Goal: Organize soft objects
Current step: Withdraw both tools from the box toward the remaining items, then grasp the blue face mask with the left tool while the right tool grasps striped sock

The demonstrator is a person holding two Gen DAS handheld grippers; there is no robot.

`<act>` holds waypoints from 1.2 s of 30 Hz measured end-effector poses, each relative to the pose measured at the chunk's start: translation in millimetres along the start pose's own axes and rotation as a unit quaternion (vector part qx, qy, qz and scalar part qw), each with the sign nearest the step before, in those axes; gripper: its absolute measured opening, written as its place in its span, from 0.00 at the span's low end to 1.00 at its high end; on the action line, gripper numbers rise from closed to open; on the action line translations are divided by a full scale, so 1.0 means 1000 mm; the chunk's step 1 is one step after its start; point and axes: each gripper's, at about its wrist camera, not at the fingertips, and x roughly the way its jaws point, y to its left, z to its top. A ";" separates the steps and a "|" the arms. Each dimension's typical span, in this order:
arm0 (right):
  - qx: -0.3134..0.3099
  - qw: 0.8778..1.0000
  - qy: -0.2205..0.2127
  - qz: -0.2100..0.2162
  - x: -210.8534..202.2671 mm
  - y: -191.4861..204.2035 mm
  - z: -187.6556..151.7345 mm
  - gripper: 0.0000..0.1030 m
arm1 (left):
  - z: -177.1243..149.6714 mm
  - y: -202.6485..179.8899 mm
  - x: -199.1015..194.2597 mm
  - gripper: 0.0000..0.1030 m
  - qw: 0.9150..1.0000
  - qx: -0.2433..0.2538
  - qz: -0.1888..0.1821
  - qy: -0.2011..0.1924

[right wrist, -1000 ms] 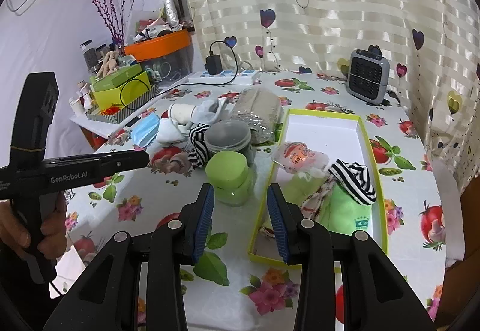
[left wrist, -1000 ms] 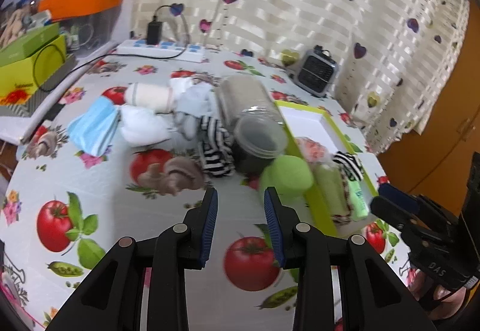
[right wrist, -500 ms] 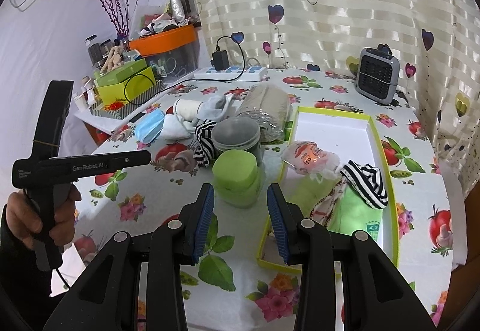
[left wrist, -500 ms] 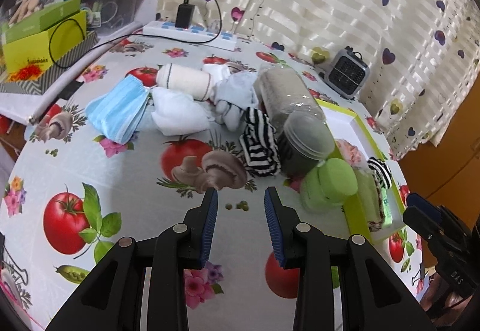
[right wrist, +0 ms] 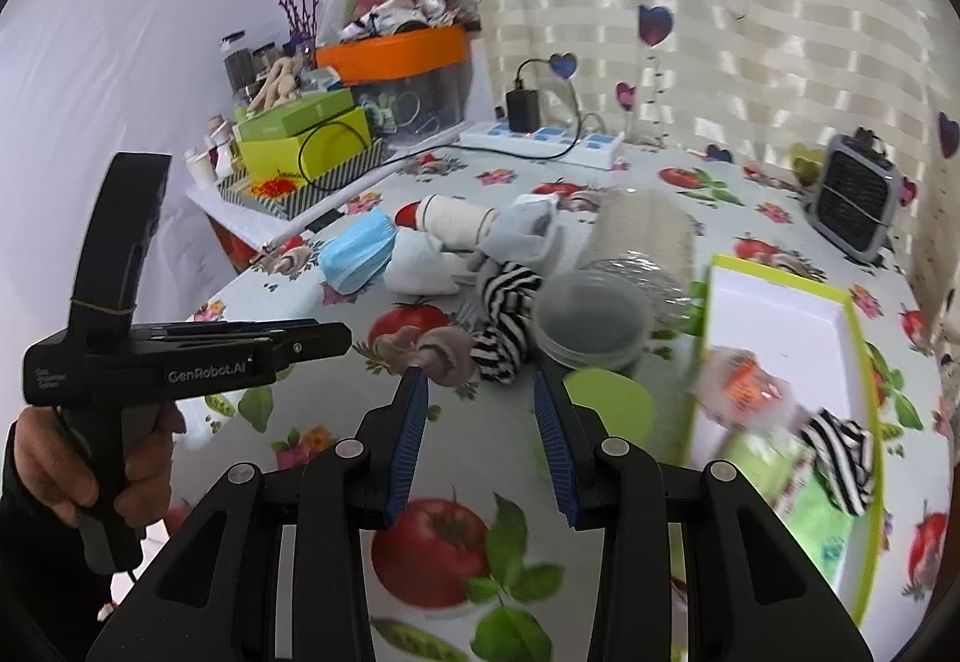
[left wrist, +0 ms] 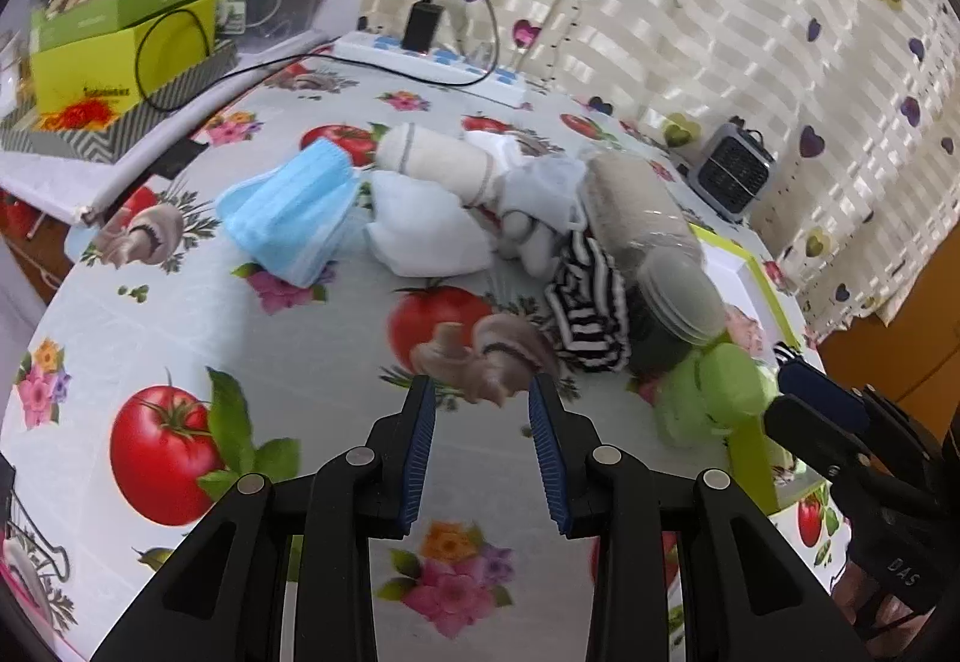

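Observation:
A pile of soft things lies mid-table: a blue face mask (left wrist: 288, 218), a white cloth (left wrist: 426, 236), a rolled cream sock (left wrist: 438, 164) and a black-and-white striped sock (left wrist: 591, 308), which also shows in the right wrist view (right wrist: 504, 314). A green-rimmed white box (right wrist: 780, 302) at the right holds another striped sock (right wrist: 840, 446) and soft packets. My left gripper (left wrist: 480, 392) is open and empty, short of the pile. My right gripper (right wrist: 480, 380) is open and empty, near the striped sock.
Two clear jars (right wrist: 591, 326) (right wrist: 645, 236) and a green-lidded tub (right wrist: 609, 404) stand between the pile and the box. A small grey heater (right wrist: 855, 200), a power strip (right wrist: 540, 137) and stacked boxes (left wrist: 120, 44) sit at the back and left.
Both grippers have swung left toward the pile of soft things, and the left one has come closer to it. Both stay open.

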 end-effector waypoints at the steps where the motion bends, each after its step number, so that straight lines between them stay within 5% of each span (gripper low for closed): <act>1: 0.000 1.000 0.005 0.001 0.006 0.002 0.002 0.37 | 0.001 0.003 0.001 0.30 1.000 -0.003 0.001 0.000; 18: -0.019 0.996 0.073 -0.051 0.089 0.017 0.033 0.37 | 0.013 0.053 0.007 0.30 0.999 -0.043 0.007 -0.012; 31: -0.032 0.990 0.087 -0.106 0.114 0.022 0.040 0.37 | 0.056 0.093 0.010 0.32 0.996 -0.036 0.066 -0.053; 32: -0.030 0.991 0.088 -0.100 0.116 0.022 0.040 0.35 | 0.060 0.095 0.015 0.32 0.996 -0.029 0.069 -0.048; 35: -0.030 0.992 0.087 -0.088 0.117 0.024 0.040 0.05 | 0.066 0.098 0.025 0.32 0.996 -0.025 0.073 -0.041; 36: -0.028 0.992 0.085 -0.085 0.116 0.024 0.040 0.04 | 0.067 0.099 0.027 0.32 0.996 -0.024 0.074 -0.040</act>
